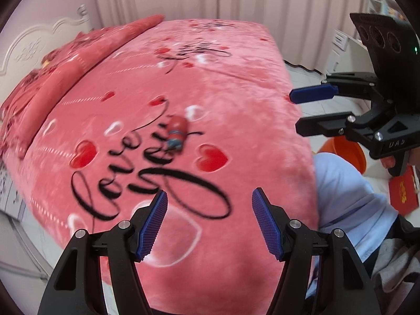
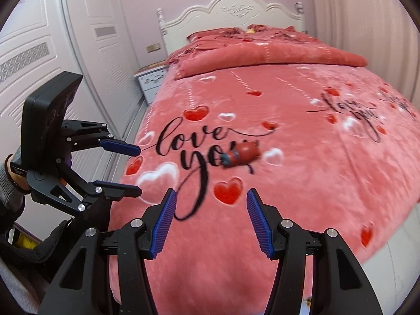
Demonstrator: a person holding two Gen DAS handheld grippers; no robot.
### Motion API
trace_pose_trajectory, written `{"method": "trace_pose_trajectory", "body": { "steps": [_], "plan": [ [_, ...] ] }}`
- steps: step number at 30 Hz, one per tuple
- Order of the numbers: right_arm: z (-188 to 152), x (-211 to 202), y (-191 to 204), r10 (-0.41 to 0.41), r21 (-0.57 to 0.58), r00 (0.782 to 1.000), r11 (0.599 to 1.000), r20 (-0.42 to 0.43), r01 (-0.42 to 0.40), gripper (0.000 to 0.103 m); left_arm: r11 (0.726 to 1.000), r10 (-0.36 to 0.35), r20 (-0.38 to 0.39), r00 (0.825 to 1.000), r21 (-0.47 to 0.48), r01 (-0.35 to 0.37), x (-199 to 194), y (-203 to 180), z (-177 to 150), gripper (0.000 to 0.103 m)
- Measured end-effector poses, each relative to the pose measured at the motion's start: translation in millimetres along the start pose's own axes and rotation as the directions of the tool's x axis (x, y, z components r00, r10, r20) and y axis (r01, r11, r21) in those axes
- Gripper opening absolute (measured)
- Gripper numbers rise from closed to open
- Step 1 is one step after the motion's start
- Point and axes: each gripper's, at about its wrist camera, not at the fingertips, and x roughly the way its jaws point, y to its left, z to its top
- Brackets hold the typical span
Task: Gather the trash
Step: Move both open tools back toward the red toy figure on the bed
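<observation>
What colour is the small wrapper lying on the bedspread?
Mostly red with a blue end; the right wrist view shows it best.

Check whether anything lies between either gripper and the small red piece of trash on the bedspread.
Nothing visible does. The red trash item lies alone on the pink bedspread, with only bare blanket between it and the open right gripper and open left gripper.
</observation>
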Motion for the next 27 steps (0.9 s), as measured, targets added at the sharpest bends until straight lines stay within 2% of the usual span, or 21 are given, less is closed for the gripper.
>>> {"method": "trace_pose_trajectory", "body": {
  "steps": [8,15,26,27],
  "plan": [
    [27.7,68.6,-8.1,0.032,0.007,0.998,0.999,-0.055,-0.032,0.056,0.996,-0.001,-0.02,1.0,-0.093,-0.001,19.2,53.4,-7.1,0.068],
    [39.7,124.7,-25.6,0.041,0.021,0.992,0.999,-0.12,-0.038,0.056,0.994,-0.003,-0.053,0.999,-0.107,-0.003,45.5,85.4,-6.4,0.068],
    [46.3,195.7,-61.5,0.072,0.125,0.979,0.991,-0.19,-0.049,0.057,0.991,-0.028,-0.071,0.997,-0.132,0.019,74.1,117.8,-0.9,0.068],
    [47.4,199.9,-62.9,0.07,0.128,0.979,0.991,-0.191,-0.046,0.059,0.991,-0.032,-0.075,0.997,-0.134,0.022,77.1,120.6,-1.1,0.068]
  ]
}}
